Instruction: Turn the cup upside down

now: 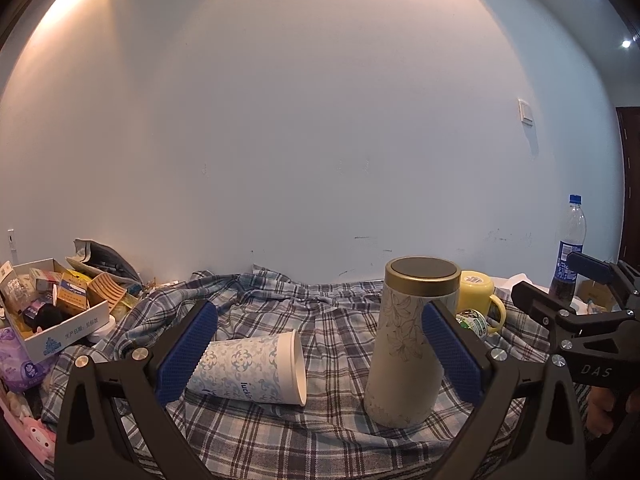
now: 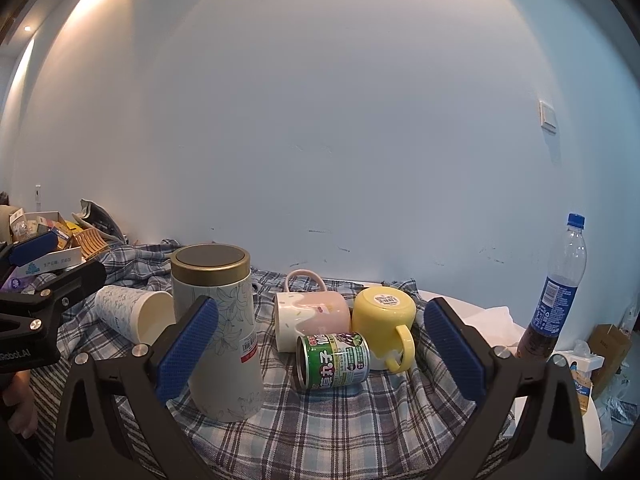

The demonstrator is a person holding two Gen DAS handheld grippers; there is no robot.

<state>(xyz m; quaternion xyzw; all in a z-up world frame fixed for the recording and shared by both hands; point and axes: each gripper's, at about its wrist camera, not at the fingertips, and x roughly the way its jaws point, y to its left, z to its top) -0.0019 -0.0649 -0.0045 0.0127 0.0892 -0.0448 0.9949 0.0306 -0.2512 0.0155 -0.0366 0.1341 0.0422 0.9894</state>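
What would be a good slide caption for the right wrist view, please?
Open right gripper faces a green can, pink mug and yellow mug.

Black angular left gripper (image 1: 320, 354) and right gripper (image 2: 320, 354), blue textured pads, silver screws

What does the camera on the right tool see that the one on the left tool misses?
Only the right view shows the pink mug lying on its side and the whole green can. Only the left view shows the open box of clutter up close and the paper cup full length, lying down. Both share the tall gold-lidded tumbler, the upside-down yellow mug, the cola bottle and the plaid cloth.
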